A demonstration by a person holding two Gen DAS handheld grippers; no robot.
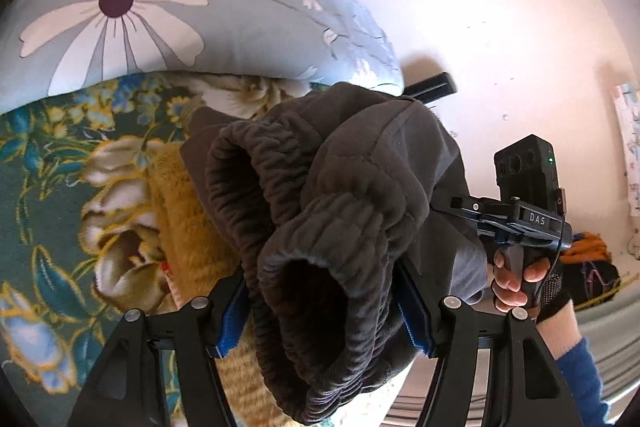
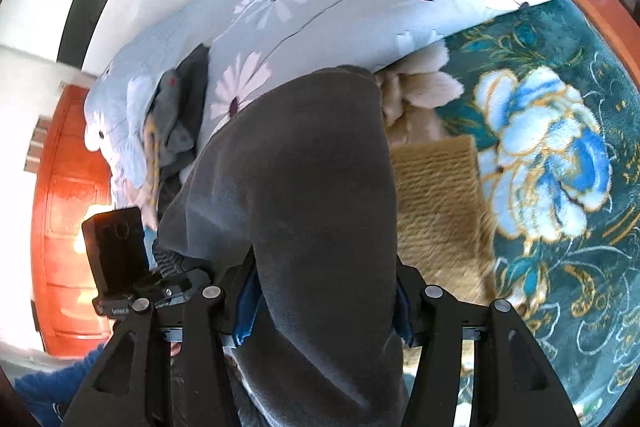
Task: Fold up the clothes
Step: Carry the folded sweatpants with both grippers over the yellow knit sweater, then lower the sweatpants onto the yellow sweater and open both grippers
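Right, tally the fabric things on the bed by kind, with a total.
Dark grey trousers, held in both claws: 1
Mustard knitted garment: 1
Pale blue daisy quilt: 1
Green flowered blanket: 1
Grey clothes heap beside the quilt: 1
Total: 5

Left wrist view: dark grey fleece trousers with gathered cuffs (image 1: 320, 227) bunched at frame centre, between the left gripper (image 1: 324, 311) pads. Pale blue daisy-print quilt (image 1: 160, 7) fills upper left, lying over the teal floral plush blanket (image 1: 48, 187) at left. Mustard-yellow fuzzy garment (image 1: 184, 211) on the blanket, just left of and partly under the trousers. Right gripper (image 1: 448, 205) at right edge, reaching into the trousers' far side.

Right wrist view: trousers centre, quilt above, blanket right, mustard garment between trousers and blanket.
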